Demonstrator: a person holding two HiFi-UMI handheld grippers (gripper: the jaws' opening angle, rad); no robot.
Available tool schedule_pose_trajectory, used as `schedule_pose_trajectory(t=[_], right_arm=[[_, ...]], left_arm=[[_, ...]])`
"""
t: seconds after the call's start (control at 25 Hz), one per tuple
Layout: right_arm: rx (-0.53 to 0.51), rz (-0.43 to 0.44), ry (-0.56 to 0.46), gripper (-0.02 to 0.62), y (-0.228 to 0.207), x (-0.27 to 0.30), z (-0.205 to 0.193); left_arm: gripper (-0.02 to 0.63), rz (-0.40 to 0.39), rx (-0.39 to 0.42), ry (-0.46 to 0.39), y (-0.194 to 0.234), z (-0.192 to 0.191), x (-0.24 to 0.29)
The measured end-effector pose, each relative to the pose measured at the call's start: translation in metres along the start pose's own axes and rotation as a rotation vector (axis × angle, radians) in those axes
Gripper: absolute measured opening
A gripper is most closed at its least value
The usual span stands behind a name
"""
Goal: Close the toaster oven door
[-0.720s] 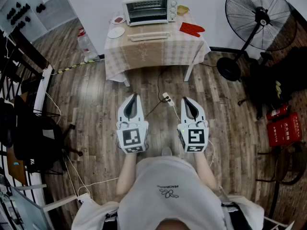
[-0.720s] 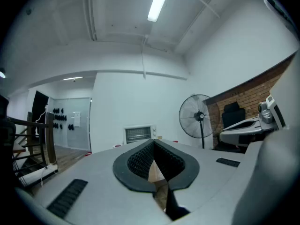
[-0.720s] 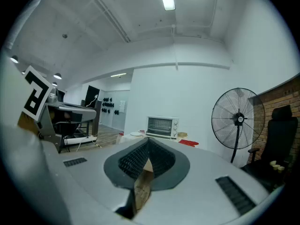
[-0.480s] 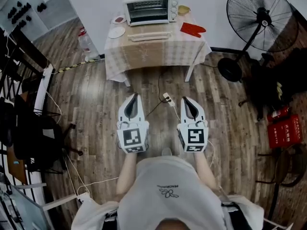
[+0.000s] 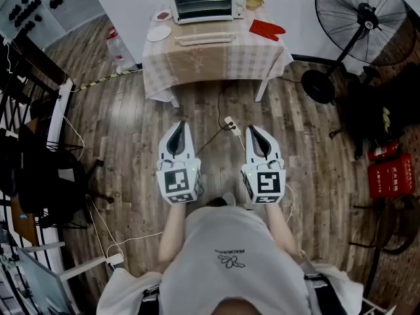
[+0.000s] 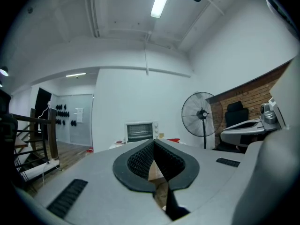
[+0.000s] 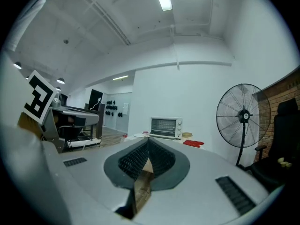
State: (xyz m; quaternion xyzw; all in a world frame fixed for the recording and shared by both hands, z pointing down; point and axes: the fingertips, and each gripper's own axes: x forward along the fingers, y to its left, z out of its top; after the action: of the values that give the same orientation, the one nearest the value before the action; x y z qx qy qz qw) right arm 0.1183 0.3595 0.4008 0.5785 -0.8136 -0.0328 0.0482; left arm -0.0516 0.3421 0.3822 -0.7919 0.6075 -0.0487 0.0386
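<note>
The person (image 5: pixel 223 258) stands in a white shirt with both forearms stretched forward, 1 gripper in each hand, held level and side by side over the wooden floor (image 5: pixel 131 149). The left gripper (image 5: pixel 180 127) has its ribbed black pads pressed together at the tip, with nothing between them. The right gripper (image 5: pixel 253 131) is the same: jaws closed, empty. The 2 grippers are apart from each other and well short of the table.

Just beyond their tips a white power strip (image 5: pixel 230 122) lies on the floor, its cable running on toward the table (image 5: pixel 216 64), which wears a checked cloth. To the right of the person sits a red box (image 5: pixel 392 174); further on, a large black standing fan (image 5: pixel 364 21) stands right of the table.

On the cloth, a long pale piece (image 5: pixel 205 39) lies across the near middle (whether it is the oven's door folded down or a separate tray cannot be told from here). A white plate (image 5: pixel 159 33) sits to its left, a red mitt (image 5: pixel 266 29) to its right.

The toaster oven (image 5: pixel 207 0) stands at the far edge of the table, against the white wall, its front facing the person. Both gripper views show it small and straight ahead above the closed jaws.
</note>
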Motion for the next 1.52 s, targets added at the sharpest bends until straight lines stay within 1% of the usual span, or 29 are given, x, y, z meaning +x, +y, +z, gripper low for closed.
schedule_pose_trajectory(t=[0.28, 0.44, 0.52, 0.68, 0.84, 0.96, 1.2, 1.36, 1.52], right_arm=[[-0.007, 0.042, 0.039, 0.009, 0.004, -0.003, -0.015], [-0.013, 0.048, 0.033, 0.009, 0.004, -0.001, -0.017], [-0.023, 0.054, 0.022, 0.009, 0.001, 0.006, -0.016], [-0.024, 0.026, 0.011, 0.009, -0.015, 0.024, -0.013], [-0.021, -0.004, 0.027, 0.009, -0.030, 0.043, -0.019], [-0.007, -0.018, 0.037, 0.009, -0.040, 0.066, -0.021], [0.004, -0.026, 0.070, 0.009, -0.048, 0.130, -0.032], [-0.013, -0.018, 0.069, 0.009, -0.056, 0.186, -0.030], [-0.036, -0.033, 0.080, 0.009, -0.073, 0.248, -0.015]], left_arm=[[0.017, 0.020, 0.009, 0.000, -0.001, -0.001, -0.003], [0.017, 0.040, -0.017, -0.017, 0.007, 0.000, -0.002], [0.017, 0.039, -0.012, -0.033, 0.009, 0.003, 0.006], [0.017, 0.028, -0.007, -0.057, 0.011, 0.008, 0.029], [0.017, 0.013, 0.046, -0.038, 0.013, 0.005, 0.050], [0.017, 0.008, 0.044, -0.045, 0.019, 0.008, 0.073], [0.017, 0.014, 0.017, -0.019, 0.049, -0.009, 0.132], [0.017, 0.013, 0.001, -0.020, 0.073, -0.013, 0.184], [0.017, -0.004, -0.017, -0.014, 0.096, -0.008, 0.244]])
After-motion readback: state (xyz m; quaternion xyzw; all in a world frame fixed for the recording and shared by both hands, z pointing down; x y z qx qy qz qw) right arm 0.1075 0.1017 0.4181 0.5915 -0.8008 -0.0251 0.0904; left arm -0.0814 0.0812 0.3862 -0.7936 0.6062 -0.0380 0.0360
